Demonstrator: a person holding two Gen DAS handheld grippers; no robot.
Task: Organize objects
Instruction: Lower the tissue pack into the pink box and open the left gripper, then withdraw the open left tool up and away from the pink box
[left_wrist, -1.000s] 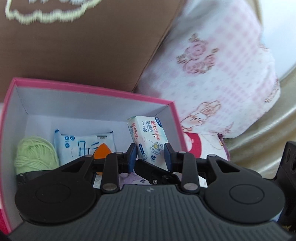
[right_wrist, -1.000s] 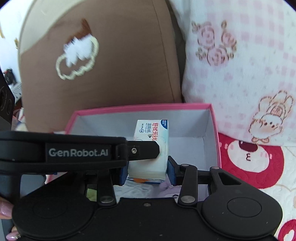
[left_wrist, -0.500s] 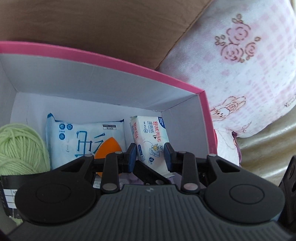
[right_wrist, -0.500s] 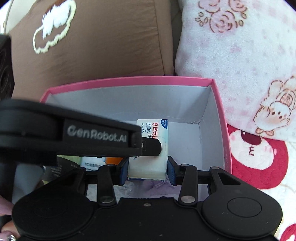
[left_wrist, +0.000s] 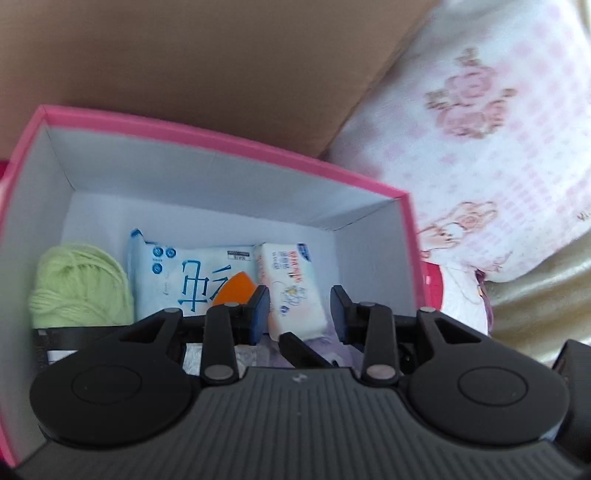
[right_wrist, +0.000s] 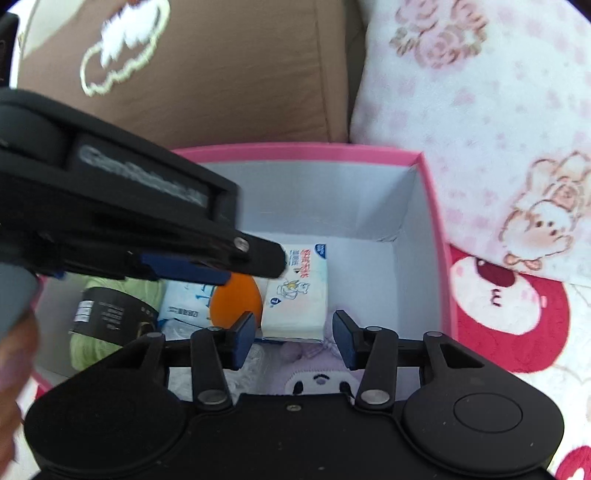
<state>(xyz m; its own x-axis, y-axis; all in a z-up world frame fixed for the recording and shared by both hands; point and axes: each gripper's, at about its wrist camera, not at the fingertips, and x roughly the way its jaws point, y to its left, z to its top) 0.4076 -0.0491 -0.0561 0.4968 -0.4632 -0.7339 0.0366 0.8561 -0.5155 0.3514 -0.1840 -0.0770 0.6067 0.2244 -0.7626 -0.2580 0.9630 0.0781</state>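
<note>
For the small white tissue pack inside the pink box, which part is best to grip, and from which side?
Grip the small tissue pack across its two long side faces, coming from above: it lies face-up, with bare box floor at its right, though the orange sponge crowds its left.

yarn (right_wrist: 85, 347) half-hidden, plush (right_wrist: 317, 376) — perhaps — cut off

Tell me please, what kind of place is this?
Probably a home, on a bed or sofa: a brown cushion and a pink floral pillow stand behind the pink box, which rests on a cartoon-print blanket.
</note>
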